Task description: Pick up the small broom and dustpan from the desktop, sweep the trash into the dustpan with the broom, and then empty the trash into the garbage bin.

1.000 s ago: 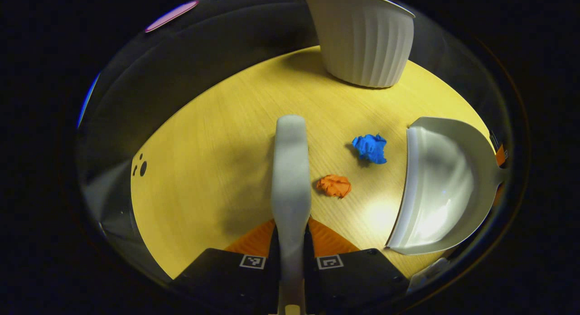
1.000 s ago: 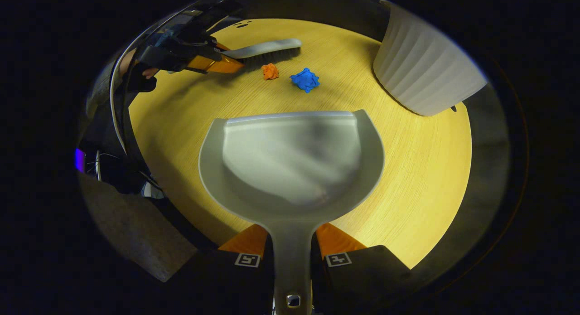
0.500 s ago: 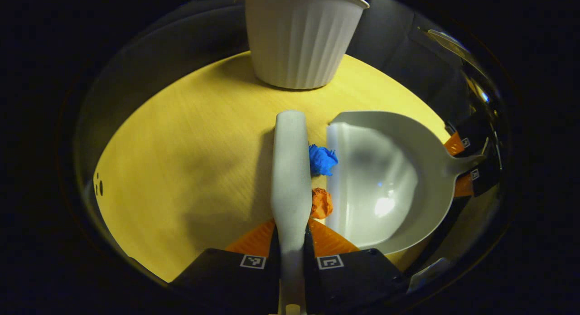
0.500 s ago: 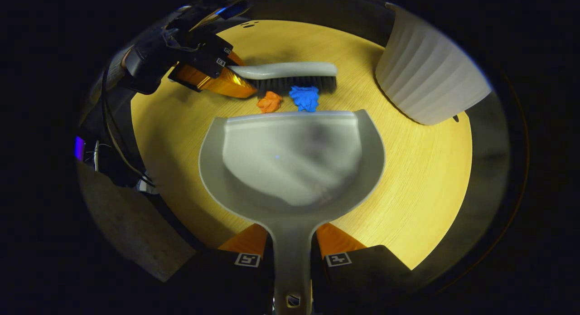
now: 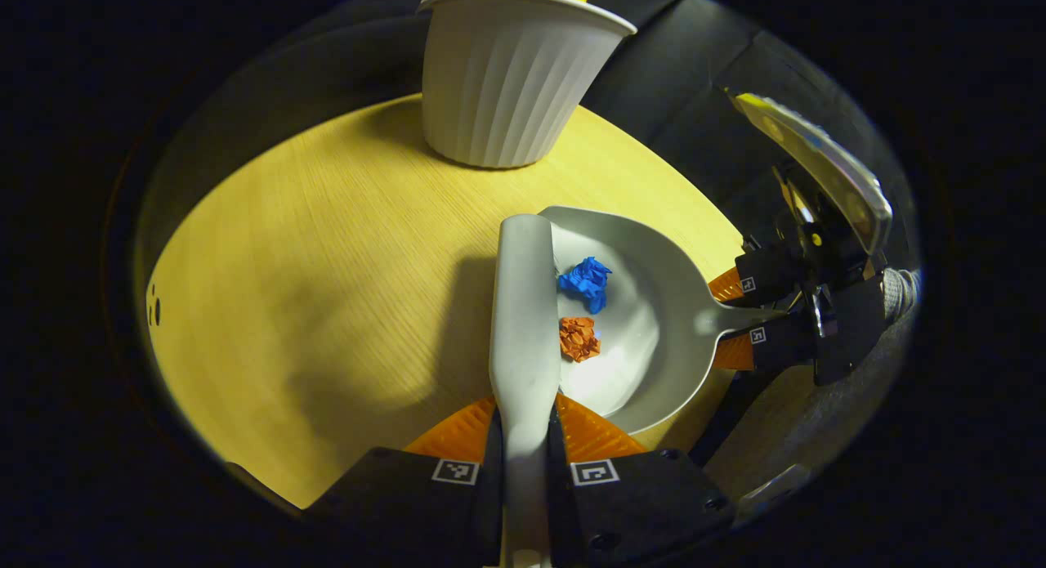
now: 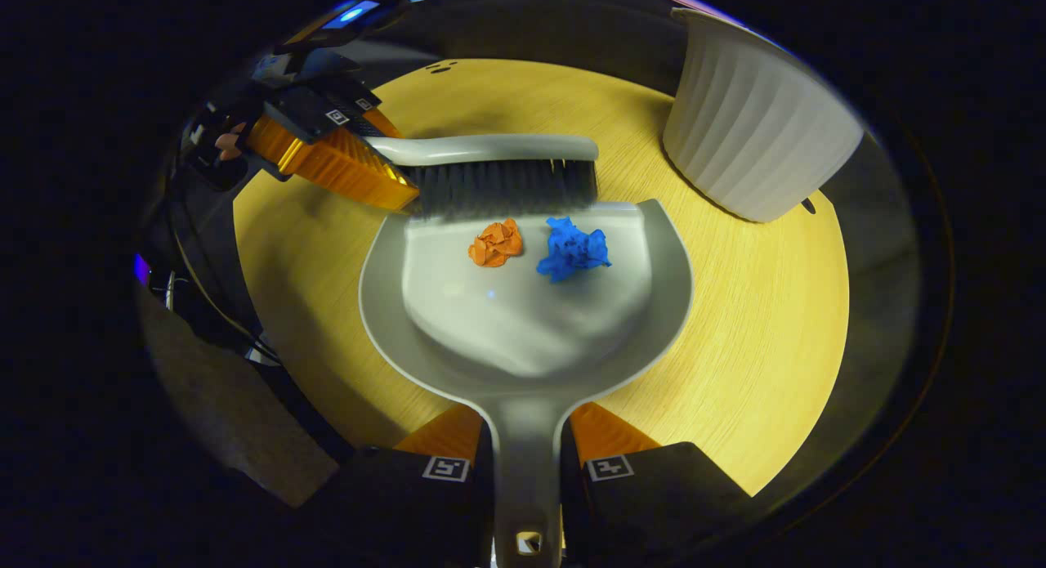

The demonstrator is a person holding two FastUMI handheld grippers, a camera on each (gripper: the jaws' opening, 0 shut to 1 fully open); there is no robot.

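My left gripper (image 5: 523, 425) is shut on the handle of the small grey broom (image 5: 523, 306). In the right gripper view the broom (image 6: 490, 172) lies with its dark bristles at the front lip of the grey dustpan (image 6: 523, 323), and the left gripper (image 6: 327, 155) holds it from the left. My right gripper (image 6: 527, 445) is shut on the dustpan's handle. A crumpled orange scrap (image 6: 495, 243) and a crumpled blue scrap (image 6: 572, 248) lie inside the pan, just behind the lip. In the left gripper view the orange scrap (image 5: 578, 337) and the blue scrap (image 5: 586, 281) sit in the dustpan (image 5: 654, 323) beside the broom.
A white ribbed garbage bin (image 5: 511, 78) stands on the round wooden table (image 5: 327, 249) beyond the broom; in the right gripper view the bin (image 6: 752, 135) is to the upper right of the pan. The table's edge (image 6: 817, 437) curves close on the right.
The broom swept toward the dustpan and pushed both scraps from the table over the lip into the pan. The dustpan stayed put on the table.
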